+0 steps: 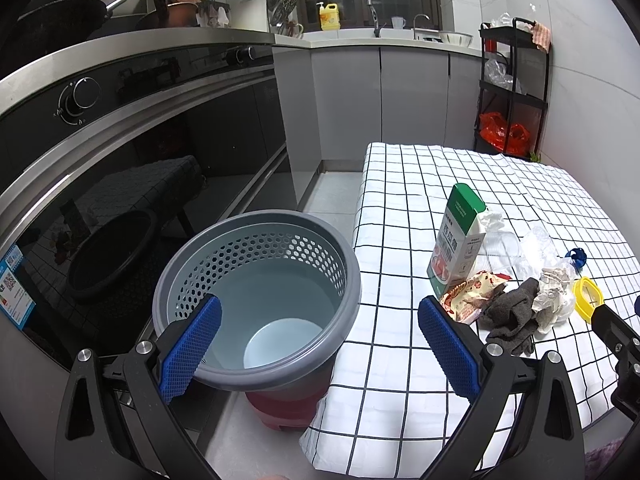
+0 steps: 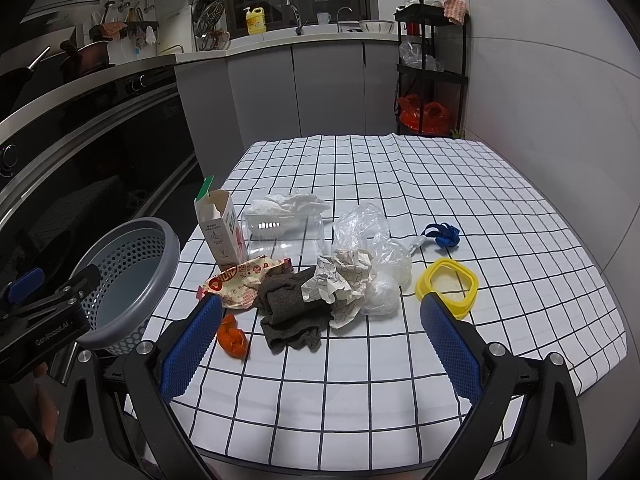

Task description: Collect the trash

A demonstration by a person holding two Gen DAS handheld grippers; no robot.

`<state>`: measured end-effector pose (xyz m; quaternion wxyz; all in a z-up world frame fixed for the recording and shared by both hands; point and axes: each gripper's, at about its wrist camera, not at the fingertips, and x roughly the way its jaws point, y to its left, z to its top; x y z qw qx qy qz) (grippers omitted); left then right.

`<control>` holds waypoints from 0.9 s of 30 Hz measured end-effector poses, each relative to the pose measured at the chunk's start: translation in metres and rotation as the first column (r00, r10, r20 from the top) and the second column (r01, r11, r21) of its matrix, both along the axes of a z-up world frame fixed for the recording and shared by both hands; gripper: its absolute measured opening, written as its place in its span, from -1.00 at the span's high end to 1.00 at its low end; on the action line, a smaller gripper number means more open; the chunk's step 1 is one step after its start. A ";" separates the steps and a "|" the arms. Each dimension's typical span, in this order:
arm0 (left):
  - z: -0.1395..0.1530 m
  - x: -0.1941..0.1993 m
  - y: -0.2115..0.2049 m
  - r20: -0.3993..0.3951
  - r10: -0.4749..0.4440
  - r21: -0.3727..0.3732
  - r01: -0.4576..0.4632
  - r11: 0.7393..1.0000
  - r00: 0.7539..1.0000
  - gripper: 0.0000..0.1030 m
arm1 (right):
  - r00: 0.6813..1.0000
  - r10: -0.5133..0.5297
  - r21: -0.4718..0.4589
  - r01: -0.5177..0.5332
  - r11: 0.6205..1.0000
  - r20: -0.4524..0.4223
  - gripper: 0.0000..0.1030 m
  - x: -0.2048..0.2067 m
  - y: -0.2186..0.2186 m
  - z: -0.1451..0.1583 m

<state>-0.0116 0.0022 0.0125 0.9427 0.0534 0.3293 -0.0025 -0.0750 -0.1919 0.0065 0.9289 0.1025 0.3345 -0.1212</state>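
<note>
A grey perforated waste basket point(image 1: 256, 296) stands on the floor left of the table; it also shows in the right wrist view point(image 2: 132, 280). Trash lies on the checked tablecloth point(image 2: 400, 360): an upright carton point(image 2: 224, 232), a snack wrapper point(image 2: 240, 280), a dark cloth point(image 2: 292, 312), crumpled paper point(image 2: 344, 280), an orange scrap point(image 2: 232, 336), clear plastic bags point(image 2: 372, 240), a yellow ring point(image 2: 448, 284). My left gripper point(image 1: 320, 344) is open and empty above the basket's rim. My right gripper point(image 2: 320, 348) is open and empty, just short of the pile.
A clear plastic box point(image 2: 284, 232) with tissue and a blue clip point(image 2: 444, 234) lie behind the pile. A dark oven front point(image 1: 120, 160) is at left. A black shelf rack point(image 2: 432, 68) stands at the far wall.
</note>
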 end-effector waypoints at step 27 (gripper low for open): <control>-0.057 0.011 -0.052 -0.147 -0.097 -0.005 0.098 0.995 0.984 -0.88 | 0.976 -0.118 0.054 0.130 0.990 -0.185 -0.84 -0.006 -0.124 -0.060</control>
